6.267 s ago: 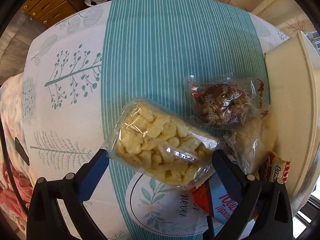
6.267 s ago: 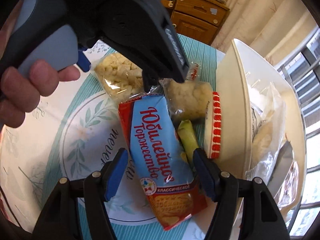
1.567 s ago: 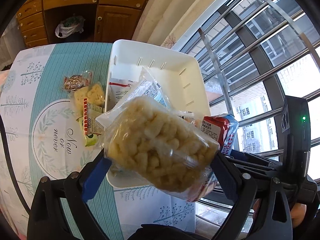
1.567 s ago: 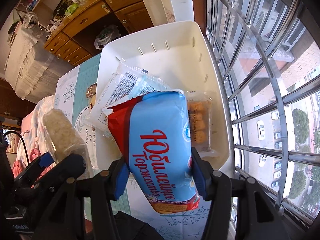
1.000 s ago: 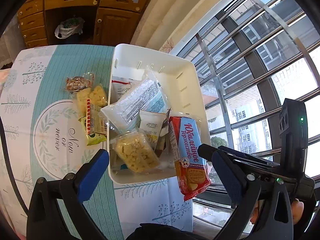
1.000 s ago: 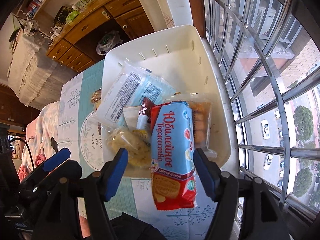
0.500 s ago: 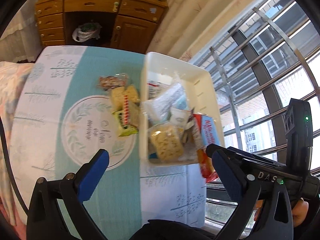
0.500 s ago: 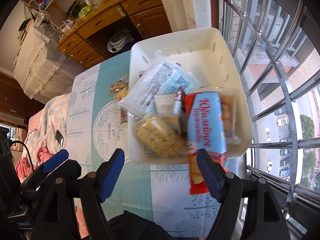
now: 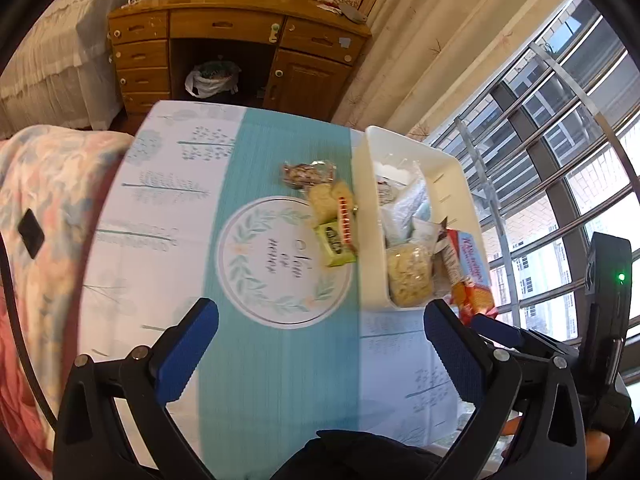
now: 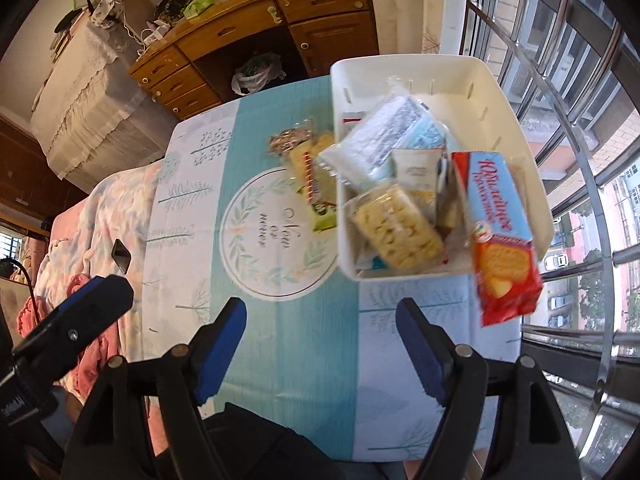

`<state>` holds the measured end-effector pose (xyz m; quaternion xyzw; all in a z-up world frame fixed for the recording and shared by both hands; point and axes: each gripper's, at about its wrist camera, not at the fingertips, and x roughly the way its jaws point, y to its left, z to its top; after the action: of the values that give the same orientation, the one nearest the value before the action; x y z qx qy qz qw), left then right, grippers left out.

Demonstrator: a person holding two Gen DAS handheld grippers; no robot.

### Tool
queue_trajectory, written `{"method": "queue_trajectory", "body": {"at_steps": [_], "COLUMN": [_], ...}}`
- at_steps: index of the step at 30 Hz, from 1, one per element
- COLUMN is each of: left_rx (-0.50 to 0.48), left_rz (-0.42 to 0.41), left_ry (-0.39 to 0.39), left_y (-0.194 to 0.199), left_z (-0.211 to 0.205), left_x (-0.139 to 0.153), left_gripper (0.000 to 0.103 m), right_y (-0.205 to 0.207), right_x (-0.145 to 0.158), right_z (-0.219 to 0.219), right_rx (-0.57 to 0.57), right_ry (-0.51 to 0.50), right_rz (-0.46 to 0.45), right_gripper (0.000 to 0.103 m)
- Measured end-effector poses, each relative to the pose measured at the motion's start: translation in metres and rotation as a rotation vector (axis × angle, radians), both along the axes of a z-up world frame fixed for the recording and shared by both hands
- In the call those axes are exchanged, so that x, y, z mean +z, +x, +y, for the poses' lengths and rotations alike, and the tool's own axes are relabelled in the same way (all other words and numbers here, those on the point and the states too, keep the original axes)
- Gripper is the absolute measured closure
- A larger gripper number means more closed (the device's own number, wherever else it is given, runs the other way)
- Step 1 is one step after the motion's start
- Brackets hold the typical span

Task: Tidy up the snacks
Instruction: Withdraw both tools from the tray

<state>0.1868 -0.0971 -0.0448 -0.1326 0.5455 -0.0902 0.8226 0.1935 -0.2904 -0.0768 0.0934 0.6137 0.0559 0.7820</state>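
puff bag (image 10: pixel 396 227): out of left gripper (image 9: pixel 320 344), now in white bin (image 10: pixel 516 120)
biscuit pack (image 10: pixel 500 236): released by right gripper (image 10: pixel 322 346), now lying over bin's near rim
left gripper: jaws wide, nothing between
right gripper: jaws opening, nothing between
both grippers: pulled back from bin

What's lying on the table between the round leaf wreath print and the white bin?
A small cluster of snacks lies there against the white bin: a pale puffed pack, a red-edged packet and a green one, with a brown-filled bag beyond. The left wrist view shows it best.
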Motion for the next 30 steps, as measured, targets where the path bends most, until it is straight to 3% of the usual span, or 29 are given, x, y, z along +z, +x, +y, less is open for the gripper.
{"method": "queue_trajectory", "body": {"at_steps": [11,21,30], "left_rx": [-0.041,-0.097,-0.134], "left_rz": [-0.056,-0.049,-0.013], "left_ry": [0.027,0.037,0.051], "left_y": [-0.014,-0.015,-0.003], "left_z": [0.069,0.110,0.126], "left_x": [0.014,0.005,-0.011], "left_gripper": [0.001,0.001,0.001], "right_y": [-0.031,-0.051,-0.061], "right_x": [0.006,0.010,0.000], "right_z": [0.067,0.114,0.130], "right_rx": [-0.074,-0.170,-0.252], "right_ry": [-0.065,-0.102,-0.110], "right_rz": [-0.041,-0.091,-0.068], "right_gripper": [0.018,0.018,0.018]}}
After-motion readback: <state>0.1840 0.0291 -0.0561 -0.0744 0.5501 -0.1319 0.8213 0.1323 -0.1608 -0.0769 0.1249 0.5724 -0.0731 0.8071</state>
